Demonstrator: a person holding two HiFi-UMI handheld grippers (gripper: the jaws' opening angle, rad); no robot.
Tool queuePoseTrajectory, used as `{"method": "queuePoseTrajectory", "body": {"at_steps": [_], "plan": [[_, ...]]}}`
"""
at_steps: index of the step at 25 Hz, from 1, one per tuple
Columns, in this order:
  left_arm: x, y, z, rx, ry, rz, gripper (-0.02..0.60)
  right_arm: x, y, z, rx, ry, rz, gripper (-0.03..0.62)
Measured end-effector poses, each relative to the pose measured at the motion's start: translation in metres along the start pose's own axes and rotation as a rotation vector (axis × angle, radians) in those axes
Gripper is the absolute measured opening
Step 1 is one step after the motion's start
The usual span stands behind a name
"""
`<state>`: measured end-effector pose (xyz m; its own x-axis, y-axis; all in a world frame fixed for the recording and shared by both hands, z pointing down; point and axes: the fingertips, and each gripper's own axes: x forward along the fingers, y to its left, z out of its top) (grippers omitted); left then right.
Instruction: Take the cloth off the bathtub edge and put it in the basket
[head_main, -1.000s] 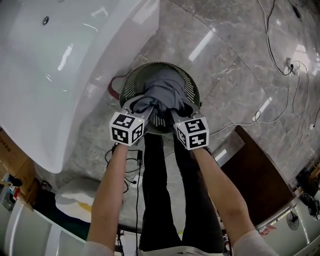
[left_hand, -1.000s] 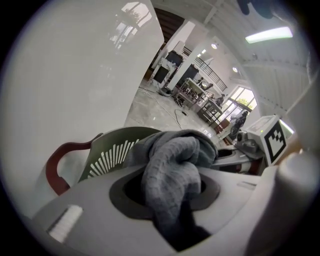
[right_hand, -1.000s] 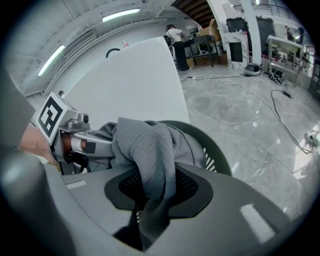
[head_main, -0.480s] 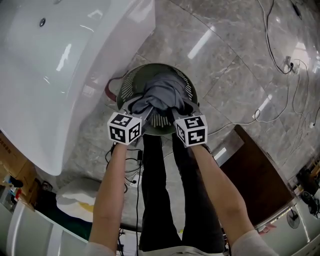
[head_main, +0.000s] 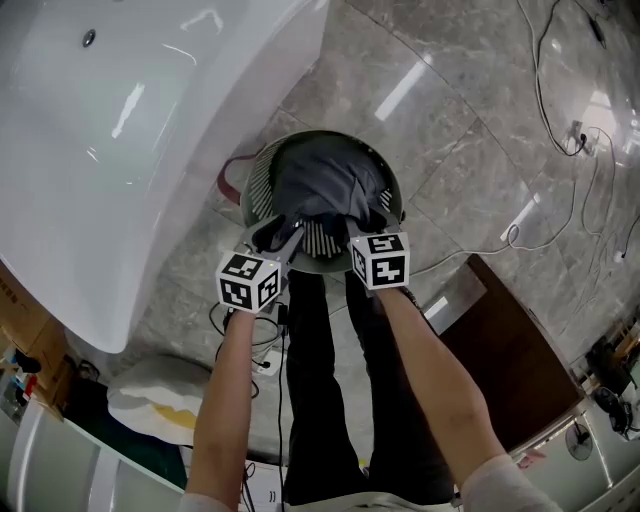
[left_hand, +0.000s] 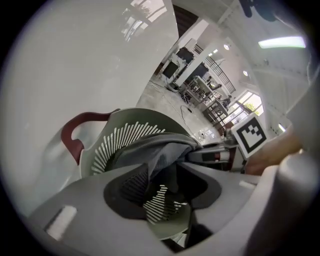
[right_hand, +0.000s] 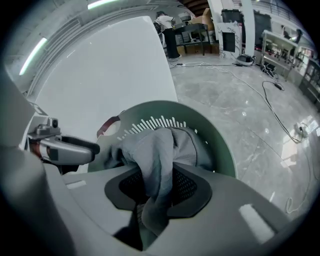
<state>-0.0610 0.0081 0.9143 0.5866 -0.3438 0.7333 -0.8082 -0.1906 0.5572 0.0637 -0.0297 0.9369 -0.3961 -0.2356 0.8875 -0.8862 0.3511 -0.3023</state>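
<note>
Fingers (left_hand: 126, 192) of the left gripper (head_main: 275, 232) are standing narrowly apart, having just been opening, clear of the cloth (head_main: 325, 185), over the green basket (head_main: 262, 172) beside the white bathtub (head_main: 120, 130). That grey cloth is lying bunched inside the basket, while the right gripper (head_main: 362, 225) is pinching one fold of it.
</note>
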Motion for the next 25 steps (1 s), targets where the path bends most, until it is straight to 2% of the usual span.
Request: {"method": "queuePoseTrajectory", "body": {"at_steps": [5, 9, 12, 13, 18, 22, 25], "plan": [[-0.019, -0.007, -0.025, -0.061, -0.015, -0.017, 0.214, 0.012, 0.019, 0.007, -0.107, 0.016, -0.021, 0.1], [-0.03, -0.011, -0.046, -0.07, -0.003, -0.023, 0.214, 0.021, 0.048, 0.018, -0.136, 0.013, -0.001, 0.1], [-0.035, -0.016, -0.057, -0.08, 0.009, -0.033, 0.214, 0.027, 0.067, 0.004, -0.113, 0.113, 0.065, 0.109], [-0.036, -0.017, -0.058, -0.084, 0.01, -0.037, 0.214, 0.027, 0.068, -0.003, -0.102, 0.147, 0.075, 0.131], [-0.048, -0.009, -0.042, -0.041, 0.012, -0.041, 0.215, 0.01, 0.07, -0.009, -0.117, 0.156, 0.044, 0.14], [-0.059, -0.016, -0.023, -0.045, 0.016, -0.029, 0.213, -0.031, 0.068, -0.007, -0.14, 0.174, 0.029, 0.14], [-0.075, -0.03, 0.003, 0.015, 0.029, -0.039, 0.214, -0.066, 0.073, 0.009, -0.156, 0.139, 0.016, 0.141]]}}
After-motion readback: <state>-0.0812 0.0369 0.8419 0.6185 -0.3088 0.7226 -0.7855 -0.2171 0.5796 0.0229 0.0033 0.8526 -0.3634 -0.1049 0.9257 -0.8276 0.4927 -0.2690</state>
